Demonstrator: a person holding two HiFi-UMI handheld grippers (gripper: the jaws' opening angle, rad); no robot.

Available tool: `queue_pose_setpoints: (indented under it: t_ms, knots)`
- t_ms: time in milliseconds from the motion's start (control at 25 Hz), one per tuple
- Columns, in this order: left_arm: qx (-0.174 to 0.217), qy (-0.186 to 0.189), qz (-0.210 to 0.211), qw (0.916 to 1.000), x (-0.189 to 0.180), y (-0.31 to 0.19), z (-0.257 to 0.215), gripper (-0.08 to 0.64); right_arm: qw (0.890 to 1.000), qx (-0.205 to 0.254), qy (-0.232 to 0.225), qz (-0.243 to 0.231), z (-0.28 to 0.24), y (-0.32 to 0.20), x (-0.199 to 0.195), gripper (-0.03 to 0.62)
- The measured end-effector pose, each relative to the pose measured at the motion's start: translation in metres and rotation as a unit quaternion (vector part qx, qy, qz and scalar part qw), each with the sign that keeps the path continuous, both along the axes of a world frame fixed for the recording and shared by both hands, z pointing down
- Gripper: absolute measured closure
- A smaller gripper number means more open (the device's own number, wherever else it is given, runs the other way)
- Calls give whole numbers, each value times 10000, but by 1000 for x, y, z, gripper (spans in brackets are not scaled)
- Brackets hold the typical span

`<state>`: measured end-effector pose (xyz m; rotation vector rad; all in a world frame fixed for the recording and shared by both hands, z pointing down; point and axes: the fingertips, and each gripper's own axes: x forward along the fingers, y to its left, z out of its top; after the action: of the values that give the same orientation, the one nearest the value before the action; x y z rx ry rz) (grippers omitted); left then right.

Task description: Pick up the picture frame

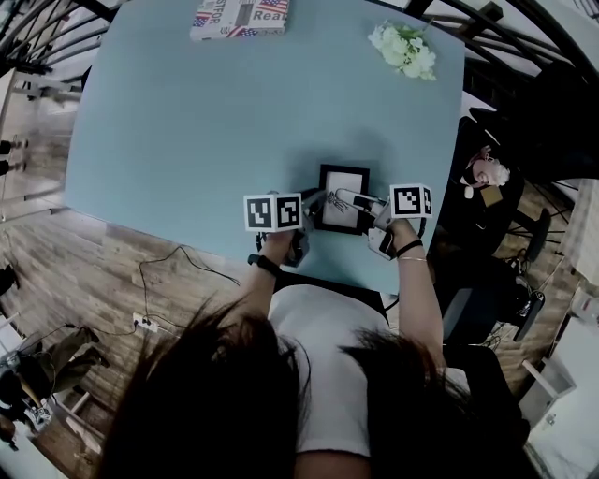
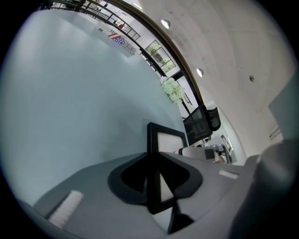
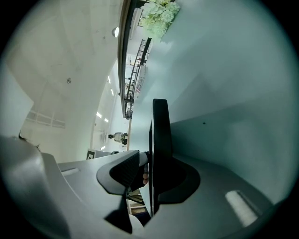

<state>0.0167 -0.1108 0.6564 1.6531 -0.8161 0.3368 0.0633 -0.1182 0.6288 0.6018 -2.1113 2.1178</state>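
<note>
A black picture frame [image 1: 343, 192] with a white inside stands raised near the front edge of the pale blue table [image 1: 187, 122], between both grippers. My left gripper [image 1: 314, 213] is shut on its left edge; in the left gripper view the frame [image 2: 170, 140] runs straight through the left gripper [image 2: 156, 179], with a jaw tight on each side. My right gripper [image 1: 360, 208] is at its right side. In the right gripper view the frame [image 3: 160, 135] shows edge-on inside the right gripper [image 3: 149, 172]: one jaw lies against it, the other stands a sliver off.
A flag-printed box [image 1: 240, 17] lies at the table's far edge and a white flower bunch [image 1: 404, 49] at the far right. Dark chairs and a seated person [image 1: 487, 173] are right of the table. Cables [image 1: 164, 271] trail on the wooden floor at left.
</note>
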Motion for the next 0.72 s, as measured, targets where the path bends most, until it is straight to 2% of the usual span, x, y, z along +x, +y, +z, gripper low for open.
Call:
queue_pose_setpoints:
  t_ms: [120, 240, 720]
  knots:
    - [1, -9, -1, 10000, 0, -1, 0, 428, 9999, 34, 126, 81, 4, -1, 3, 528]
    - [4, -2, -1, 10000, 0, 0, 0, 428, 9996, 88, 239, 152, 8, -1, 5, 571]
    - [2, 34, -46, 10000, -2, -1, 0, 425, 9997, 149, 92, 194, 6, -2, 2, 578]
